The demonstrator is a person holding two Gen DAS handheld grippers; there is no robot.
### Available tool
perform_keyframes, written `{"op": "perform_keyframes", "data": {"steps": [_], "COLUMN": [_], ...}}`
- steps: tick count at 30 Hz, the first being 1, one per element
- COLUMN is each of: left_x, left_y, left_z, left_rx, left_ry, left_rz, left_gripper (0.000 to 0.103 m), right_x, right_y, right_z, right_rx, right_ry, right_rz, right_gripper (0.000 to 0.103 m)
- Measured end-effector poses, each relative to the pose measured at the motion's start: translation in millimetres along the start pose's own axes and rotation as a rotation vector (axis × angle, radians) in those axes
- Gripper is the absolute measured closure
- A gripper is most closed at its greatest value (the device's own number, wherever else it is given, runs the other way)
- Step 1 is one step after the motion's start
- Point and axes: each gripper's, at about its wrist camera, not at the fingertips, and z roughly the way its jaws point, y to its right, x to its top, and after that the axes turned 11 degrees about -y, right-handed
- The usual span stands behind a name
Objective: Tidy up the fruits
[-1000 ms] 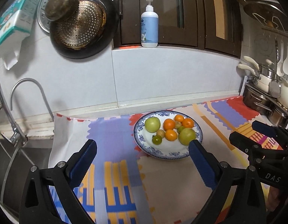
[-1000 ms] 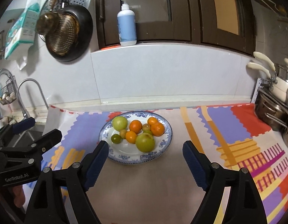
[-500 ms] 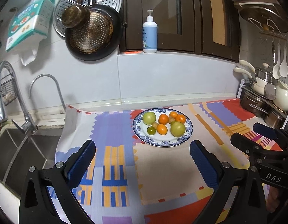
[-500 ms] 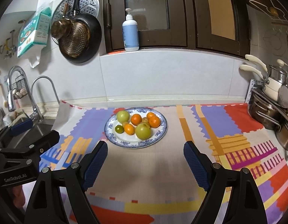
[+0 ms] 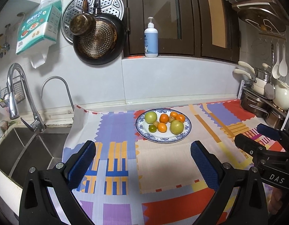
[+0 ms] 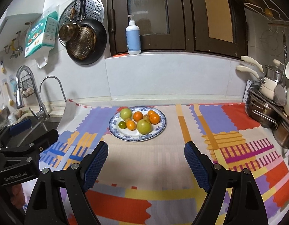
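Observation:
A blue-and-white plate (image 5: pixel 182 138) (image 6: pixel 159 129) sits on the patterned mat and holds several fruits: two large green ones (image 5: pixel 176 127) (image 6: pixel 144 126), several small oranges (image 5: pixel 164 118) (image 6: pixel 138 116) and a small dark green one (image 5: pixel 152 128) (image 6: pixel 122 125). My left gripper (image 5: pixel 142 161) is open and empty, held back from the plate's near edge. My right gripper (image 6: pixel 145 159) is open and empty, also short of the plate. Each gripper shows at the edge of the other's view.
A steel sink (image 5: pixel 22 150) with a tap (image 5: pixel 13 86) lies to the left. Pots and ladles (image 5: pixel 264 97) stand on a rack at the right. Pans (image 5: pixel 97 39) hang on the wall, and a pump bottle (image 5: pixel 151 39) stands on the window ledge.
Both grippers have pulled back and up from the plate, which now looks smaller and farther away. Both stay open and empty. The fruit has not moved.

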Motion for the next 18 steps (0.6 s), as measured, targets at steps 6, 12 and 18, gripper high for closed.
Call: {"op": "perform_keyframes", "data": {"steps": [6, 12, 18], "left_x": [-3.5, -7.0, -9.1], "left_y": [1.2, 2.8, 5.7], "left_z": [-9.3, -16.6, -22.4], "left_rx": [0.006, -0.002, 0.004], "left_ry": [0.01, 0.016, 0.023], "left_rz": [-0.001, -0.008, 0.001], "left_gripper": [0.0, 0.0, 0.0], "right_x": [-5.0, -9.6, -13.4], "right_y": [0.0, 0.9, 3.9], "right_z": [-8.7, -15.4, -20.9], "right_rx": [0.008, 0.008, 0.005], "right_ry": [0.009, 0.018, 0.023], "right_rz": [-0.009, -0.008, -0.004], "right_gripper": [0.019, 0.019, 0.019]}}
